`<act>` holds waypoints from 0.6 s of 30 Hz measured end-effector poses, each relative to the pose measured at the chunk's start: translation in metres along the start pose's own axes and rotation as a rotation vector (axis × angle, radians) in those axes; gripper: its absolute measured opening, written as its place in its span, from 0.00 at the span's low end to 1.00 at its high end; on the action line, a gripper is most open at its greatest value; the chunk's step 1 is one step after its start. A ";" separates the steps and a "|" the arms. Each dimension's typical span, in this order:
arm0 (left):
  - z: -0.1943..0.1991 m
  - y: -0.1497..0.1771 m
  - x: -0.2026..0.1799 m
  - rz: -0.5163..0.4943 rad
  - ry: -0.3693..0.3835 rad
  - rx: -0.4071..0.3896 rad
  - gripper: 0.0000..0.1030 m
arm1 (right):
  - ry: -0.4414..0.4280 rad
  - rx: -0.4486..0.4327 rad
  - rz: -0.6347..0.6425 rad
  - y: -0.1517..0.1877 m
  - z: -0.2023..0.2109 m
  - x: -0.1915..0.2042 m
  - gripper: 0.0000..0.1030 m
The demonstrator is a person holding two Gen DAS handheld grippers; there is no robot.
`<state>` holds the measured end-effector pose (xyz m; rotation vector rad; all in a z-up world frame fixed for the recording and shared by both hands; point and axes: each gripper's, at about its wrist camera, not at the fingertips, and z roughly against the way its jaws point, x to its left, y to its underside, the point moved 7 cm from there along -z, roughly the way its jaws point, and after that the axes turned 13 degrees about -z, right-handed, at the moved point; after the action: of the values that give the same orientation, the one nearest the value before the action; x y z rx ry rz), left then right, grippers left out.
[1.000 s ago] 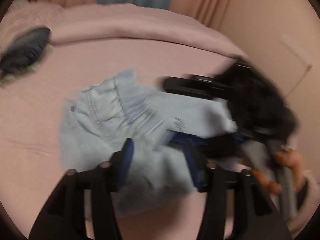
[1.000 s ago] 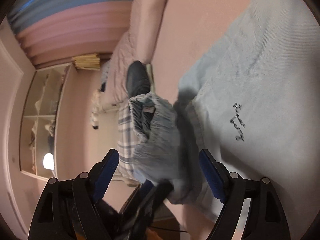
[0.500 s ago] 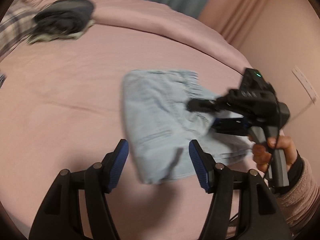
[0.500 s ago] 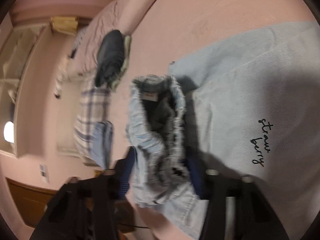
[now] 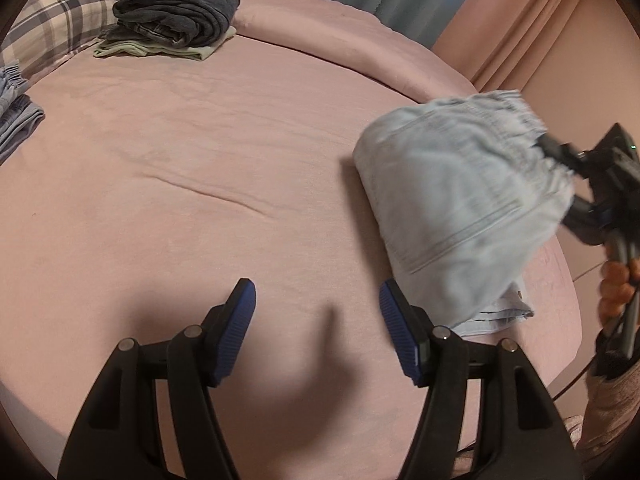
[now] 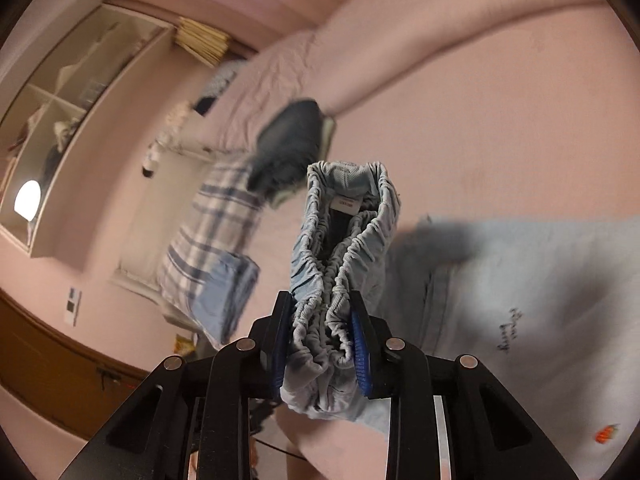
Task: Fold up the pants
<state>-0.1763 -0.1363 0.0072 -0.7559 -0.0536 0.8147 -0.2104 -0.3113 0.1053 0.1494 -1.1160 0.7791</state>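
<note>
Light blue pants [image 5: 460, 208] lie folded near the right edge of the pink bed [image 5: 200, 152], with their waist end lifted. My right gripper [image 6: 320, 300] is closing, and its blue pads press on the bunched elastic waistband [image 6: 344, 232] from both sides. The remaining cloth [image 6: 520, 300] trails down onto the bed, showing small dark lettering. My left gripper [image 5: 316, 286] hovers open over bare sheet just left of the pants, with nothing between its fingers. A hand [image 5: 616, 280] holds the right gripper's handle at the right edge.
A dark folded stack on a pale green garment [image 5: 176, 12] sits at the bed's far left, beside a plaid pillow [image 5: 52, 28]. Folded blue clothes [image 5: 16, 120] lie at the left edge. An open wall shelf [image 6: 60, 100] stands beyond the bed.
My right gripper went from open around the waistband to clamped on it and rose with it. My left gripper slid left off the pants onto bare sheet.
</note>
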 end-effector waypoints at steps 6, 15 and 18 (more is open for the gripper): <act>-0.010 -0.008 -0.014 -0.047 0.023 0.010 0.62 | 0.018 -0.092 -0.050 -0.013 0.051 -0.025 0.29; -0.029 -0.025 -0.045 -0.145 0.038 0.038 0.62 | 0.064 -0.183 -0.231 0.003 0.090 -0.105 0.29; -0.040 -0.034 -0.058 -0.190 0.041 0.053 0.62 | 0.073 -0.193 -0.270 0.009 0.095 -0.125 0.29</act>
<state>-0.1824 -0.2142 0.0123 -0.7057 -0.0656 0.6175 -0.3132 -0.4109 0.0402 0.1060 -1.0688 0.4306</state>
